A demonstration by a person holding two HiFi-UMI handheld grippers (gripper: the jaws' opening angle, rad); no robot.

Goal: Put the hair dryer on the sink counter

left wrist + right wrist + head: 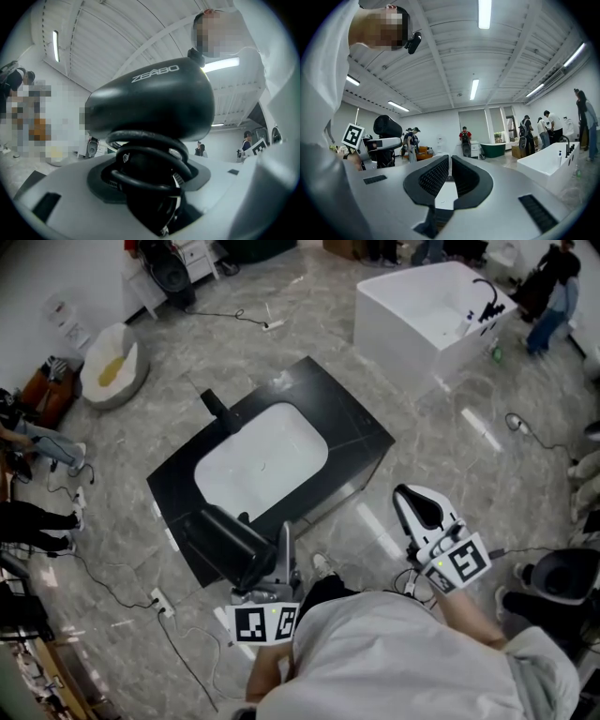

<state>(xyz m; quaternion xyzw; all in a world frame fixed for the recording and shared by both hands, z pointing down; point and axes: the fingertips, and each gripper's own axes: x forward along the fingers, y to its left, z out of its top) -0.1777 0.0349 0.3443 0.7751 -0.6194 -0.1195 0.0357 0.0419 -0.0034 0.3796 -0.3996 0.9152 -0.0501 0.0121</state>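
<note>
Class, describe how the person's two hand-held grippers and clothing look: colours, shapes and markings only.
Both grippers, left and right, have light grey shells, black textured pads and a cube of black-and-white square markers. The person wears a pale grey top.

The person wears a loose pale grey top (403,652), and a small black camera (412,42) is strapped at the head. The 2 handheld grippers match. The left gripper (267,568) and the right gripper (424,507) each have a smooth light grey shell, black finely ribbed jaw pads (433,177) and a white cube (461,563) printed with black square markers.
</note>
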